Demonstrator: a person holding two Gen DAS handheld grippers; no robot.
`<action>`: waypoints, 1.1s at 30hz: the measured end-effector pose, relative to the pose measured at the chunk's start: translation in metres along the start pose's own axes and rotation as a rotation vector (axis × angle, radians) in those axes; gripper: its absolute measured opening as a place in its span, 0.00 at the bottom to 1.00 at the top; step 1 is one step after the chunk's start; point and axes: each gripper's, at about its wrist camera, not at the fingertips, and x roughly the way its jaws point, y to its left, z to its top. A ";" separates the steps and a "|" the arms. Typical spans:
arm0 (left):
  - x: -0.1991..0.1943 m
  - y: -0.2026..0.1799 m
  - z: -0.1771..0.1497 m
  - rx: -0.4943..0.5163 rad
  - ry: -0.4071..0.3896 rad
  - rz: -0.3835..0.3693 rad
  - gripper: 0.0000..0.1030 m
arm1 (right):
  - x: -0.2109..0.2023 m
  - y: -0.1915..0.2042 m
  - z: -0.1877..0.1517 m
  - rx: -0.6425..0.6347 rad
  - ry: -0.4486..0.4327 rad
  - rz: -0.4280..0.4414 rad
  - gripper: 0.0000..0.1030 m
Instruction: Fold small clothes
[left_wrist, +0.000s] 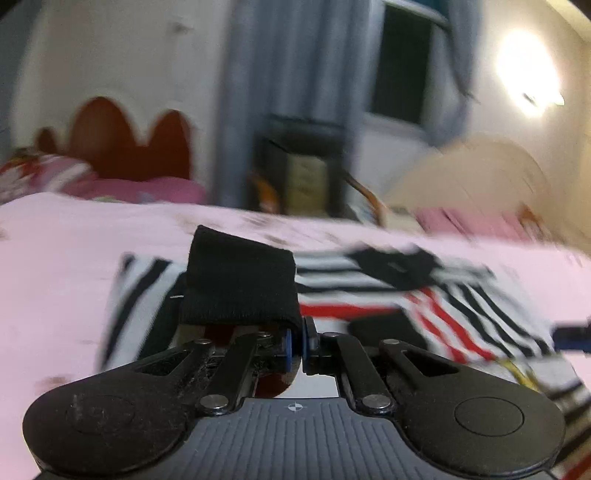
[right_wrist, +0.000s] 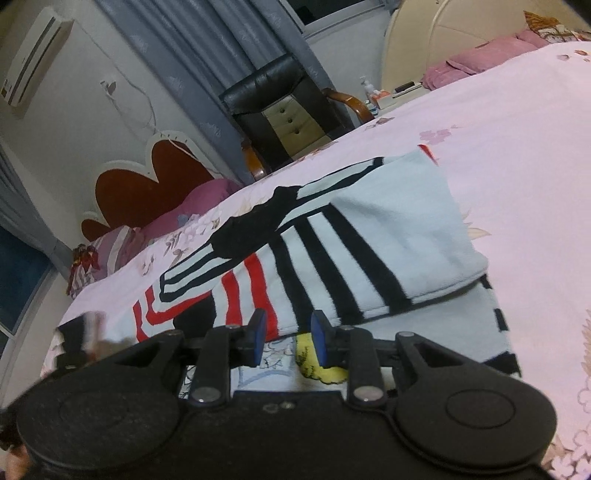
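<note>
A small white top with black and red stripes (right_wrist: 332, 243) lies on the pink bedspread (right_wrist: 517, 147); one sleeve is folded over its body. In the left wrist view the same top (left_wrist: 424, 295) spreads ahead, blurred. My left gripper (left_wrist: 297, 341) is shut on the black cuff (left_wrist: 240, 284) of the top's sleeve, which drapes over the left finger. My right gripper (right_wrist: 286, 338) is open and empty, just above the near edge of the top, over a yellow print (right_wrist: 317, 365).
A black chair with wooden arms (right_wrist: 280, 110) stands beyond the bed. A red scalloped headboard (right_wrist: 147, 184) and pink pillows (right_wrist: 192, 210) are at the left. A cream headboard (right_wrist: 443, 33) and a nightstand with a bottle (right_wrist: 369, 92) are at the right.
</note>
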 end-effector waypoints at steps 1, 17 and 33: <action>0.010 -0.020 0.001 0.032 0.024 -0.020 0.04 | -0.002 -0.002 0.000 0.008 -0.001 0.002 0.26; -0.022 -0.086 -0.033 0.114 0.061 -0.126 0.49 | 0.006 0.003 -0.010 0.061 0.056 0.125 0.40; -0.014 0.048 -0.056 0.038 0.096 0.180 0.49 | 0.071 0.064 -0.019 -0.183 0.082 0.028 0.06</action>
